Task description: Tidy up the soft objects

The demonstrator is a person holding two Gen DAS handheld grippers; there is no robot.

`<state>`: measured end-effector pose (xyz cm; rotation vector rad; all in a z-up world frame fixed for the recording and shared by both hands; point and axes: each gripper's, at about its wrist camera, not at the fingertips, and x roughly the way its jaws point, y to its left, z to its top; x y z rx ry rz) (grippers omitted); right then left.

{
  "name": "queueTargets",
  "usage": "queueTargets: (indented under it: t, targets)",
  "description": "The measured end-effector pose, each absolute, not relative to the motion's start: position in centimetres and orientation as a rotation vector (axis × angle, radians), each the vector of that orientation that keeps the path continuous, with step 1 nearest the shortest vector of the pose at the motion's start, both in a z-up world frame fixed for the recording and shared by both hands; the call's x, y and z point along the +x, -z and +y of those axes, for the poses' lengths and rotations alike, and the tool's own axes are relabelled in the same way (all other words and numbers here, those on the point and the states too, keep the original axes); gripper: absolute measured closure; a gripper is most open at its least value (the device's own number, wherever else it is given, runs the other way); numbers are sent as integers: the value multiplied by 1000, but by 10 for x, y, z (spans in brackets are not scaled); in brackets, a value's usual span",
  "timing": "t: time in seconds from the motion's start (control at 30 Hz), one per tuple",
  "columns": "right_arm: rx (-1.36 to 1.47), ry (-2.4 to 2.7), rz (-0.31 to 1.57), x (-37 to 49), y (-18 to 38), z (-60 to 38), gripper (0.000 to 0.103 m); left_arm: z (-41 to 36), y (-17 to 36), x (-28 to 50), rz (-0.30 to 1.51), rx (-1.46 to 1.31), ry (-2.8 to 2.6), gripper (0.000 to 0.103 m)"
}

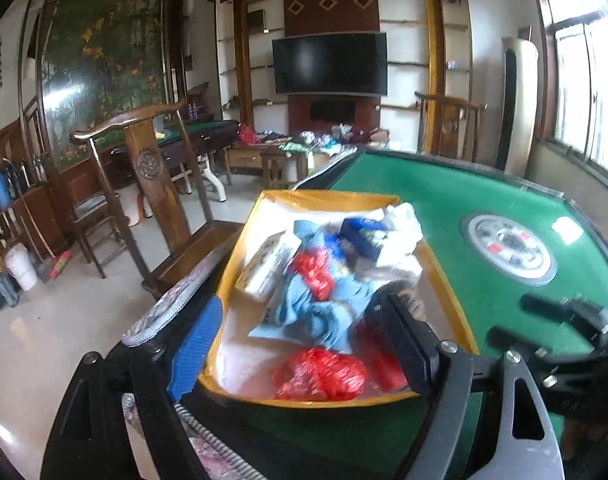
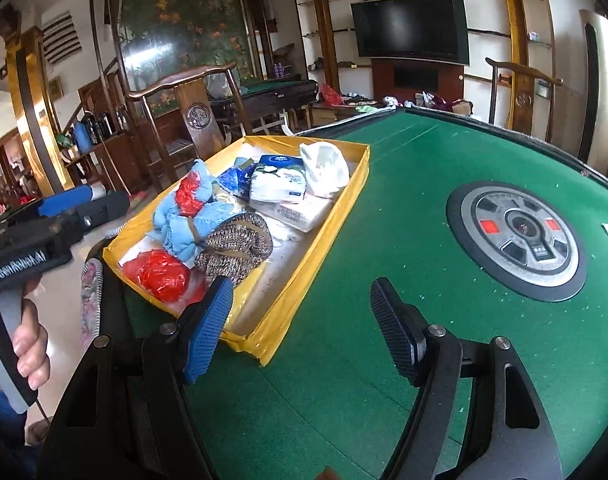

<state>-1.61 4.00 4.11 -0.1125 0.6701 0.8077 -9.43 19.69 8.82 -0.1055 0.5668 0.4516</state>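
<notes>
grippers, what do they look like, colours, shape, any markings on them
Both are black handheld tools with curved, cut-out arms joined by silver bolts. The right gripper carries blue ribbed pads on flat rectangular fingers. The left gripper, seen from the right wrist camera, has a grey handle and white lettering on its black body, mirrored and hard to read. A dark blue sleeve shows below.

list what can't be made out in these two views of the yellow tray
- Left wrist view: the near right of the yellow tray is hidden behind the left gripper's black finger; the contents there are blurred.
- Right wrist view: the print on the tissue pack is too small to read.
- Both views: what lies under the blue cloth is covered.
</notes>
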Motion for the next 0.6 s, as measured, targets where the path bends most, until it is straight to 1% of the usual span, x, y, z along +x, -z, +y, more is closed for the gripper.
queueTargets:
  t: [0.17,0.3,0.37,0.53,0.6]
  targets:
    - [-92,-811,651,-25,-44,35,31,196,-101,-94,538,-118,-490,21]
    - [-61,-793,635,-29,-45,30,31,199,-109,-80,600,-44,-591,22]
    - [-59,-784,626,-30,-44,27,31,200,-113,-78,601,-21,-663,22]
    - [-45,-803,619,-25,-43,18,31,202,-123,-79,585,-110,-661,22]
    - [-60,-789,618,-23,-45,17,31,200,-125,-77,576,-103,-695,22]
